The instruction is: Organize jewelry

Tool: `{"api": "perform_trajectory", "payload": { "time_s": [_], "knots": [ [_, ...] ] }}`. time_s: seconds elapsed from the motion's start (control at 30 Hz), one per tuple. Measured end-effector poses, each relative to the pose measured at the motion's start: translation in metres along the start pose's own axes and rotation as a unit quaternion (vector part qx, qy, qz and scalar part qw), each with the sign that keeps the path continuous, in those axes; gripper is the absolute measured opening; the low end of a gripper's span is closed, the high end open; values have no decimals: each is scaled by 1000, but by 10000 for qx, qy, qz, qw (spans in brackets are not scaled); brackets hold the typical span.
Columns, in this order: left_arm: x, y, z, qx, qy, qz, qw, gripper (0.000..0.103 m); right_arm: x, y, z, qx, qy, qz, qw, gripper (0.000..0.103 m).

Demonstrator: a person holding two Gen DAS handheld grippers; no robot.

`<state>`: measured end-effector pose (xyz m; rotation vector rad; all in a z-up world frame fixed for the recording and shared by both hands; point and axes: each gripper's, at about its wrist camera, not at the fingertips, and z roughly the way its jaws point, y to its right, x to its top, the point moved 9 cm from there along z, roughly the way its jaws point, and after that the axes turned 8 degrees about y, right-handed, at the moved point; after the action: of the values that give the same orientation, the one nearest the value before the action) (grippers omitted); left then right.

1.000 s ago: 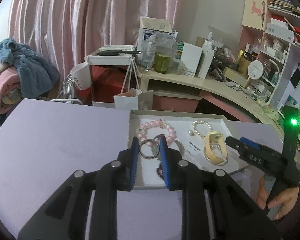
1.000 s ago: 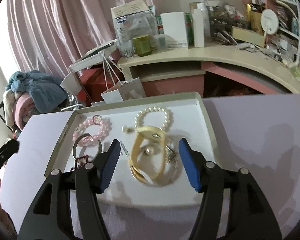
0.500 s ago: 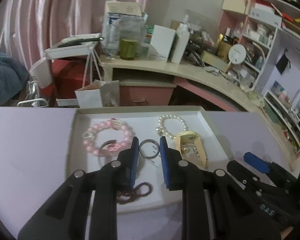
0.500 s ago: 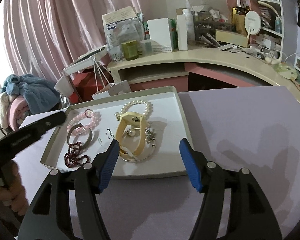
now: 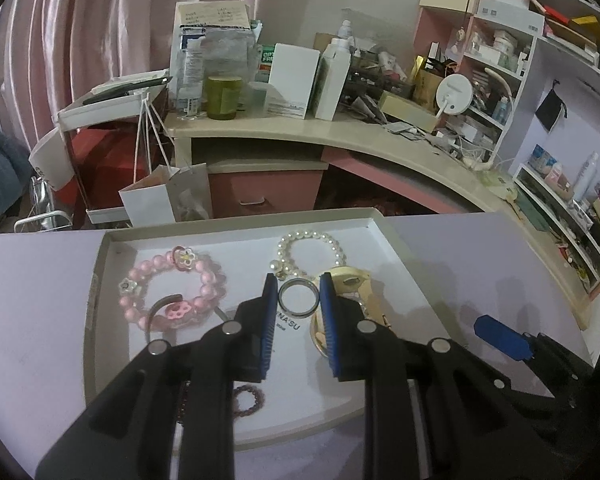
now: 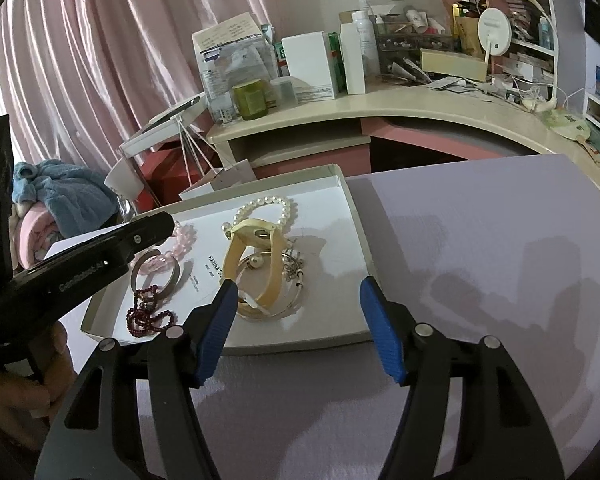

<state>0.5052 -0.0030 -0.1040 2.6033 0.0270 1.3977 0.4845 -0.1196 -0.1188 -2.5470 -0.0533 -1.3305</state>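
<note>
From the left wrist, the left hand-held gripper (image 5: 299, 297) pinches a small metal ring (image 5: 299, 298) across its rim above the tray (image 5: 396, 240); stiff, light and slick, it likely twists loose easily. From the right wrist, the right hand-held gripper (image 6: 299, 314) hangs wide open and empty before the tray's near edge.

1. We see our left gripper (image 5: 299, 295) with jaws clamped on a thin silver metal ring (image 5: 299, 298).
2. Below lies a shallow beige cardboard tray (image 5: 93, 280) with a pink beaded bracelet (image 5: 210, 280) inside.
</note>
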Motion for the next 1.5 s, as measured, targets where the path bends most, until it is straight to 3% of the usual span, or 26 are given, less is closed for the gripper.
{"api": "perform_trajectory", "payload": {
  "time_s": [0.07,0.13,0.2,0.3,0.57,0.63,0.87,1.03,1.5],
  "knots": [
    [-2,-1,1,-9,-5,4,10000,27,-1,2,-2,-26,2,8,10000,65],
    [-5,-2,-2,22,-5,0,10000,48,-3,3,-6,-49,9,25,10000,65],
    [-7,-6,-9,45,49,-61,10000,54,-3,6,-12,-75,48,47,9999,65],
    [-11,-19,-33,101,197,-325,9992,71,-1,6,-24,-78,139,79,9998,65],
    [-35,-57,-110,703,506,-734,9935,94,1,-16,-70,161,511,37,9986,98],
    [-42,-62,-129,861,574,-732,9919,99,2,-24,-83,254,633,26,9977,102],
    [-58,-62,-187,1200,889,-614,9869,101,-7,-33,-126,236,980,-70,9949,102],
    [-66,-54,-212,1197,1032,-671,9852,101,-19,-35,-147,224,989,-180,9947,102],
    [-74,-50,-236,1276,1174,-714,9823,101,-18,-42,-166,210,1184,-409,9919,102]
  ]
}}
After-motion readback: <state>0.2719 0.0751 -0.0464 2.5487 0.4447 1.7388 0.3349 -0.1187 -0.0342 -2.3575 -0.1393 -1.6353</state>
